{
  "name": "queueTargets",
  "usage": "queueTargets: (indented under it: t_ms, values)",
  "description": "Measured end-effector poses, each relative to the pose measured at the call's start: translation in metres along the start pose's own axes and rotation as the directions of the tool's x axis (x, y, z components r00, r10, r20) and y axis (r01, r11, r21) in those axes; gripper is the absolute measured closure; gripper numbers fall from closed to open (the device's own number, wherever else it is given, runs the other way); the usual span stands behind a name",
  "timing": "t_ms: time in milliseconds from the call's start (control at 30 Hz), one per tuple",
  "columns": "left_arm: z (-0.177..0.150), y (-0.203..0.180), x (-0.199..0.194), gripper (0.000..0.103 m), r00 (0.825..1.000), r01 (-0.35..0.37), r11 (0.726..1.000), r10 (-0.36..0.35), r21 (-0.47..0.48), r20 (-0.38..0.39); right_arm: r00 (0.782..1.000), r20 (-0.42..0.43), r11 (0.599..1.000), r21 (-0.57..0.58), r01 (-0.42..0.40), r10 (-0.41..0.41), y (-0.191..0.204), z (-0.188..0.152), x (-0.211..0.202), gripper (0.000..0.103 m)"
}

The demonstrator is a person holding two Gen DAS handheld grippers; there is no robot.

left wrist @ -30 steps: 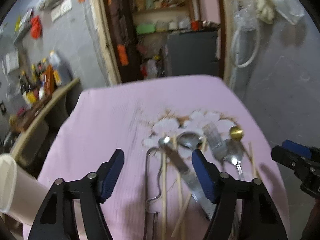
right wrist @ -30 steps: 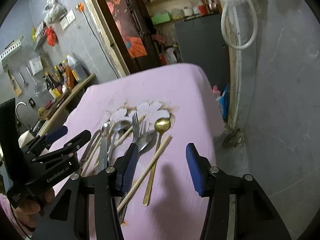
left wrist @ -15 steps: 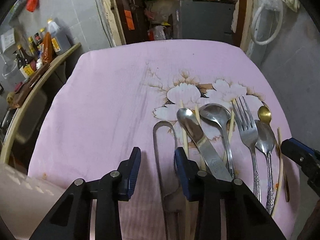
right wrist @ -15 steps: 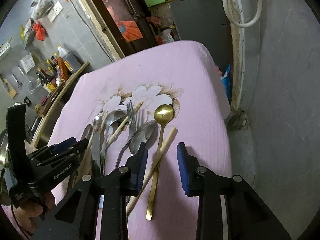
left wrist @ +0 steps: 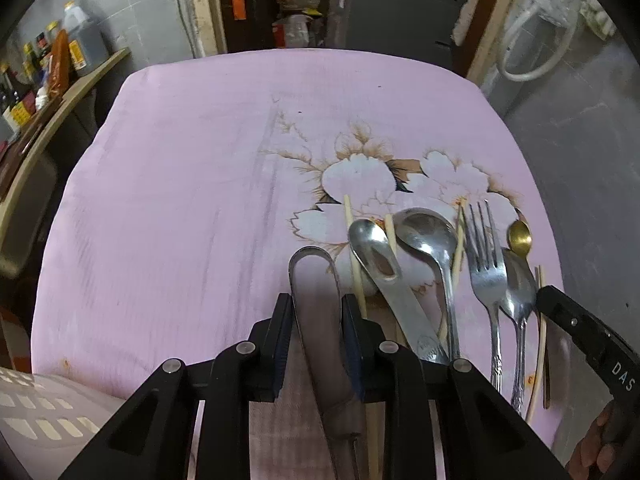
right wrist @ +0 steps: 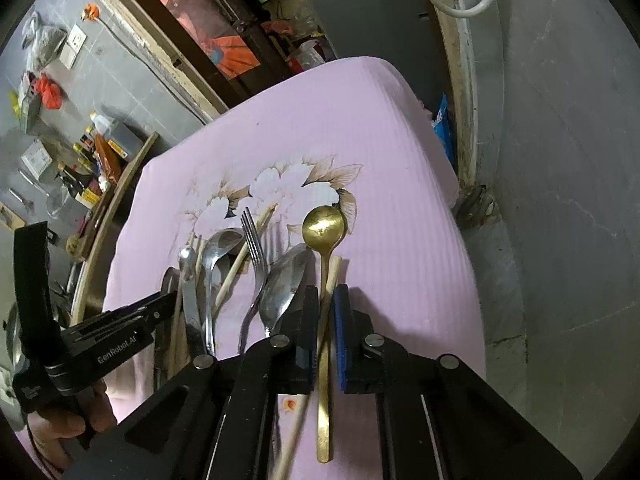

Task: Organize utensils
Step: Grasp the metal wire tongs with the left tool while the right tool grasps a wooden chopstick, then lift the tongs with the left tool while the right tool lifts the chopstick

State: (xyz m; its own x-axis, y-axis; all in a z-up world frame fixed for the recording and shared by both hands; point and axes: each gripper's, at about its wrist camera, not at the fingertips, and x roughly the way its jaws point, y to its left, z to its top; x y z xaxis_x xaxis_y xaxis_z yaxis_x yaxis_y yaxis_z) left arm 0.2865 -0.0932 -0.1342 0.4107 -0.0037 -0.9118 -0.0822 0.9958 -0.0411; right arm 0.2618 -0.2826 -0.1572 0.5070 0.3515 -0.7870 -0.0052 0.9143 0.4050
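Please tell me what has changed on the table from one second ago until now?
Both hand-held grippers came down to the utensils, jaws closing: the left hand-held gripper now pinches the metal tongs, the right hand-held gripper clamps the gold spoon and a chopstick. Fork and pink cloth stayed put.

steel tongs (left wrist: 316, 280) flat, loop away | gold spoon (right wrist: 323, 229) rightmost | fork (left wrist: 486, 268), spoons, chopsticks between
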Motion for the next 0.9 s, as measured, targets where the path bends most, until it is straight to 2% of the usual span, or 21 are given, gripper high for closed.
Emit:
queueTargets:
  t_ms: [200,333,567,700,900]
  values:
    - [-0.003,-0.003,-0.015,0.08,0.999,0.035,0.999,-0.035,0.04,0.01,0.999,0.038,1.0,0.011,-0.019,0.018,0.006,-0.005,-0.014,0.098]
    - [-0.011,-0.01,-0.035,0.08,0.997,0.048,0.992,-0.054,0.115,0.053,0.996,0.079,0.999,0.004,-0.036,0.035,0.017,-0.01,-0.03,0.099]
    - [-0.011,-0.012,-0.072,0.08,0.982,0.118,0.964,-0.149,0.237,0.119,0.985,0.169,1.0,0.001,0.016,-0.016,0.04,-0.021,-0.069,0.099]
    - [-0.01,-0.008,-0.09,0.08,0.969,0.16,0.943,-0.207,0.292,0.138,0.97,0.236,0.998,0.025,0.058,-0.062,0.056,-0.027,-0.092,0.099]
    - [-0.007,0.009,-0.124,0.08,0.938,0.231,0.912,-0.302,0.34,0.171,0.928,0.357,0.994,0.077,0.082,-0.105,0.083,-0.042,-0.133,0.099]
